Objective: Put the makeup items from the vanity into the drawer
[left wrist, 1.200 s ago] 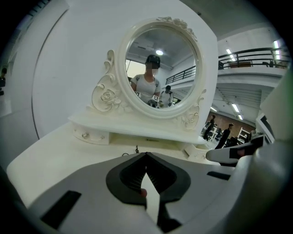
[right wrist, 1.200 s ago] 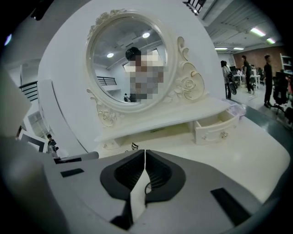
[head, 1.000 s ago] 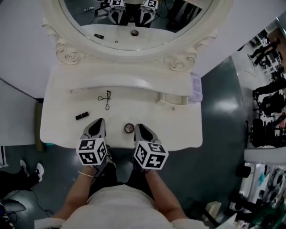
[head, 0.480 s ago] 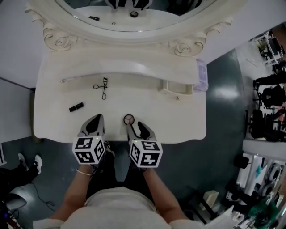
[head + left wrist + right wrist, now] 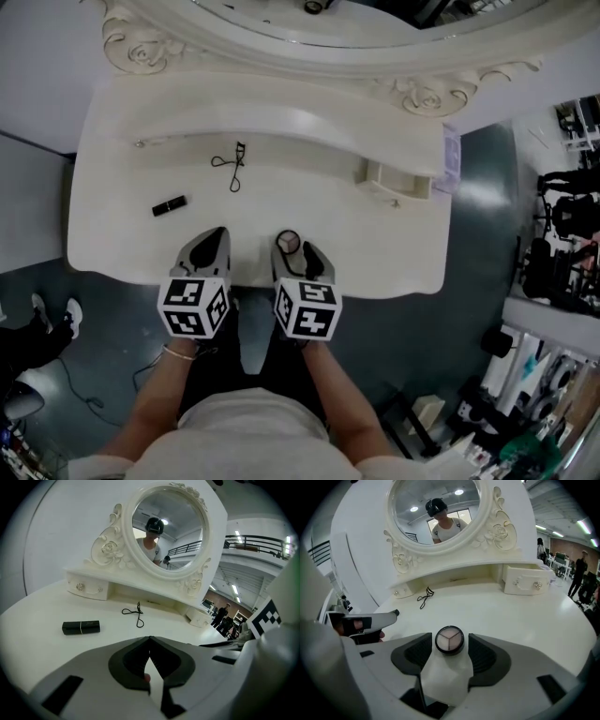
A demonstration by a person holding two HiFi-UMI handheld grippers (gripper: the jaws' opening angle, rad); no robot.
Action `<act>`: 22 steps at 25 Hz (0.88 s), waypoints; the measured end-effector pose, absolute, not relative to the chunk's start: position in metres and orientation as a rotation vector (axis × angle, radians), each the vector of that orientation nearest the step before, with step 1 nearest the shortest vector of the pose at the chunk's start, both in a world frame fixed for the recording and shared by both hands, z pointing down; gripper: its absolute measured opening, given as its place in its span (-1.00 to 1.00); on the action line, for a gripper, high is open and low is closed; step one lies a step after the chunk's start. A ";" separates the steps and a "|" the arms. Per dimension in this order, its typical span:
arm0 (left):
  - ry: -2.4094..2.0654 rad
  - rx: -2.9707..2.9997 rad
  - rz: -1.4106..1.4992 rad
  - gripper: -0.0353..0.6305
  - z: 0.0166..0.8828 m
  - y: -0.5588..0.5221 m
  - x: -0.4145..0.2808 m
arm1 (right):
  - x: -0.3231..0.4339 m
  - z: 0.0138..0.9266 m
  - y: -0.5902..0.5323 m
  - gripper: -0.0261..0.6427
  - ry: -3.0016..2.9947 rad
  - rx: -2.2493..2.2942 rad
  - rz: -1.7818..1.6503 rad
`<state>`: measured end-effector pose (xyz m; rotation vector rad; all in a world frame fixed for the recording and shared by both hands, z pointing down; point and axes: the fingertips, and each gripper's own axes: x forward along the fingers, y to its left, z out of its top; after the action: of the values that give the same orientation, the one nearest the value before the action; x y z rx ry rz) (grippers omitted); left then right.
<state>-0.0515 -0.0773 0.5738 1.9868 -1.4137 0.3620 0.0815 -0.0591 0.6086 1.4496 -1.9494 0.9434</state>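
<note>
A round black compact point(image 5: 288, 241) with pale powder lies near the vanity's front edge. My right gripper point(image 5: 293, 249) has just been opening, and its jaws now stand either side of the compact point(image 5: 449, 640) with a gap on each side. My left gripper point(image 5: 214, 236) hovers just left of it, and its tips point(image 5: 150, 639) meet with nothing held. A black lipstick point(image 5: 169, 205) lies to the left, and a black eyelash curler point(image 5: 232, 165) lies further back. The small right-hand drawer point(image 5: 394, 183) stands pulled out.
The white vanity top point(image 5: 356, 244) ends just under my grippers, with grey floor point(image 5: 422, 356) below. The carved oval mirror point(image 5: 436, 513) rises behind the raised shelf. A shut drawer point(image 5: 86, 588) sits at the back left. People stand in the hall point(image 5: 580, 576) to the right.
The right gripper's jaws have spread apart and moved forward, so the compact now lies between them. Both grippers have sunk towards the table top. The head view has shifted.
</note>
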 end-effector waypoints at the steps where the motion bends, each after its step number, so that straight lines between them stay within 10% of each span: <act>1: -1.409 1.983 0.361 -0.88 0.576 -0.076 -0.052 | 0.081 0.610 -0.059 -0.23 -1.940 1.448 0.936; 22: -1.381 1.967 0.375 -0.88 0.591 -0.069 -0.056 | 0.081 0.624 -0.063 -0.26 -1.866 1.469 0.966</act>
<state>-0.0559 -0.0690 0.5908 1.9672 -1.3807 0.3746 0.0808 -0.0631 0.6244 1.4687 -1.8662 0.9663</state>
